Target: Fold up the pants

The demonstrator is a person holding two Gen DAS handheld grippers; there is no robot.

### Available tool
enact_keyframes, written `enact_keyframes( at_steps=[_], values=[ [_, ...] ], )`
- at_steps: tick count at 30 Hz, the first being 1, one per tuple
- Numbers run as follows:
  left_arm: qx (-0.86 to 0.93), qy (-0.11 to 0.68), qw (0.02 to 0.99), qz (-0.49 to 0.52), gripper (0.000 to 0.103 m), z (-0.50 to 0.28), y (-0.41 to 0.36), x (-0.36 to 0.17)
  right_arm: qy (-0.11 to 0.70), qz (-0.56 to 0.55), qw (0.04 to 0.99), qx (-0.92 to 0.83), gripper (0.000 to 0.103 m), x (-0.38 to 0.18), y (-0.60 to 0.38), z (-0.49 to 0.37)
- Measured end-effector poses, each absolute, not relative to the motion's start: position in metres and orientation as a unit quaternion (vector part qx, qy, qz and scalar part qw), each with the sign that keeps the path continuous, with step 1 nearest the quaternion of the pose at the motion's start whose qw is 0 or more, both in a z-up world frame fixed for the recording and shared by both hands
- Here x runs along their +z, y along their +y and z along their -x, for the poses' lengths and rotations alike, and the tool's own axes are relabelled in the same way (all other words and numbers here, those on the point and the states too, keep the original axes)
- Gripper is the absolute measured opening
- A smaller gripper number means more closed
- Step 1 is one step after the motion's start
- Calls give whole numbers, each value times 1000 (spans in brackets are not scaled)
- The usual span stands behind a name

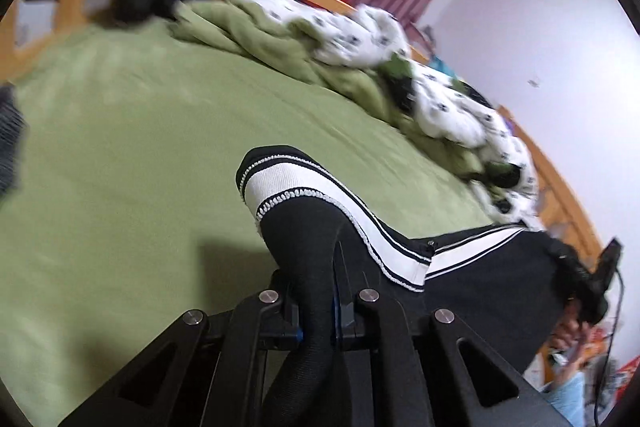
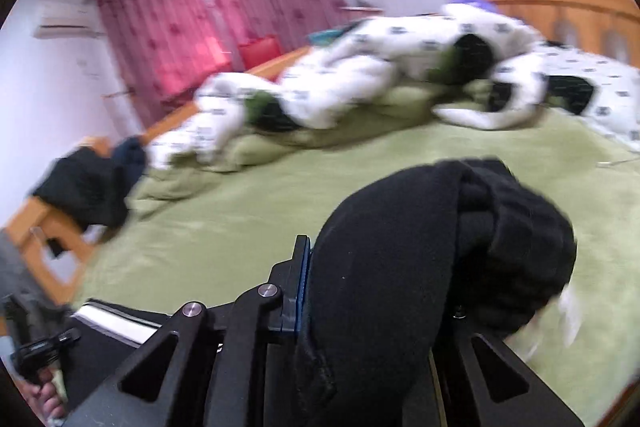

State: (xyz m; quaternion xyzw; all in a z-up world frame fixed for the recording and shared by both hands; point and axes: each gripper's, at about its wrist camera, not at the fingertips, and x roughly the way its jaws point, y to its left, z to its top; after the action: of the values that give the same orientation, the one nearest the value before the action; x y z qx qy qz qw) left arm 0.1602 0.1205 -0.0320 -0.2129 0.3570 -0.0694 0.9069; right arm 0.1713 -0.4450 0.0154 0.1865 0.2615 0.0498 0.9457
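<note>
Black pants (image 1: 304, 227) with a white side stripe (image 1: 280, 183) are held up over the green bed sheet (image 1: 140, 147). My left gripper (image 1: 320, 287) is shut on a fold of the pants near the striped side. My right gripper (image 2: 360, 267) is shut on a thick bunched end of the pants (image 2: 440, 227), which hides its right finger. In the left wrist view the pants stretch right toward the other gripper (image 1: 592, 279). In the right wrist view the other gripper (image 2: 44, 351) shows at the lower left, with the striped fabric (image 2: 116, 319) leading toward it.
A crumpled white patterned duvet with green lining (image 1: 400, 67) lies along the far side of the bed, also in the right wrist view (image 2: 360, 75). Dark clothes (image 2: 92, 183) hang on the wooden footboard (image 2: 44, 227). Pink curtains (image 2: 224, 3) cover the window.
</note>
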Motion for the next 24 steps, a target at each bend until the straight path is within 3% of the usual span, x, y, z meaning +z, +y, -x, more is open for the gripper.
enact_keyframes(
  at_steps=[5, 7, 9, 13, 14, 16, 18, 21, 24],
  values=[
    [21, 390, 906, 166, 11, -146, 182, -49, 313, -158, 929, 123, 16, -29, -373, -188],
    [53, 422, 893, 148, 18, -145, 191, -76, 348, -147, 921, 95, 17, -62, -360, -194],
    [96, 443, 881, 137, 37, -139, 200, -102, 383, -167, 904, 85, 21, -90, -368, -196],
    [113, 448, 876, 138, 38, -110, 201, -116, 407, -211, 878, 136, 25, -102, -397, -166],
    [113, 441, 879, 141, 44, -100, 200, -113, 408, -202, 880, 137, 29, -99, -402, -155],
    [117, 413, 893, 134, 56, -83, 192, -99, 392, -162, 899, 113, 53, -89, -411, -126],
    [99, 376, 912, 131, 73, -72, 178, -85, 367, -130, 916, 96, 53, -79, -422, -98],
    [59, 370, 915, 150, 75, -72, 161, -87, 359, -119, 924, 62, 53, -79, -443, -86],
    [55, 422, 889, 169, 75, -86, 147, -121, 376, -127, 917, 46, 53, -91, -454, -96]
  ],
)
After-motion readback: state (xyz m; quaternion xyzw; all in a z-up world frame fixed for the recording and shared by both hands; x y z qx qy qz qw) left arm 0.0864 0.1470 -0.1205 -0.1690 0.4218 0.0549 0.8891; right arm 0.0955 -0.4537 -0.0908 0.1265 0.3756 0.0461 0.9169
